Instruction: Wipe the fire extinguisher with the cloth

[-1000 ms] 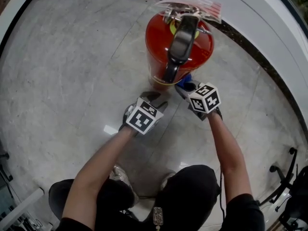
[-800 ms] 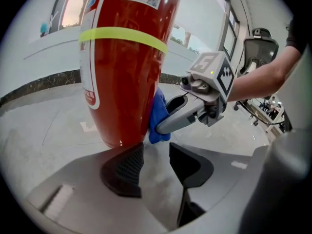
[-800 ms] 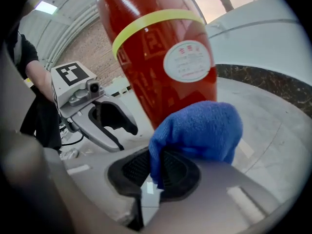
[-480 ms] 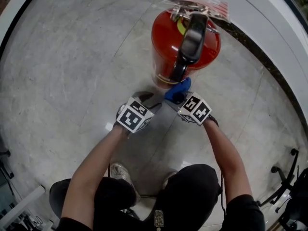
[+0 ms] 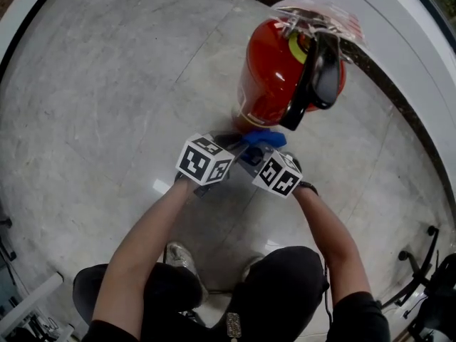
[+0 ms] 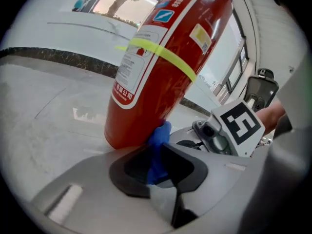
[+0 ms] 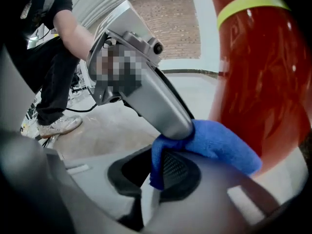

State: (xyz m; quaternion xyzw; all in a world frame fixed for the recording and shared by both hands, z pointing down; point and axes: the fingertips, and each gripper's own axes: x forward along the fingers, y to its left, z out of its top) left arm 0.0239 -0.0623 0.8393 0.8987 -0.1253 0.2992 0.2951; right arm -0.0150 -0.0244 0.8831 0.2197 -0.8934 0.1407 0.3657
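A red fire extinguisher (image 5: 274,84) with a black handle (image 5: 317,77) stands tilted on the grey stone floor; the left gripper view shows its body (image 6: 161,62) with a yellow band. A blue cloth (image 5: 263,140) bunches at its base. My right gripper (image 5: 258,152) is shut on the cloth (image 7: 219,143), which touches the red body (image 7: 263,87). My left gripper (image 5: 241,149) comes in from the left. Its jaws are closing, with a strip of the cloth (image 6: 158,147) filling the gap between the pads. The two grippers' tips meet at the cloth.
A dark stone strip (image 5: 399,98) and a white wall run along the back right. A clear plastic tag (image 5: 320,11) hangs at the extinguisher's top. My shoes (image 5: 178,258) are on the floor below the grippers. A chair base (image 5: 420,276) stands at the lower right.
The extinguisher has leaned over to the right. My right gripper has swung left with the cloth, and the left gripper has met it and closed round the cloth.
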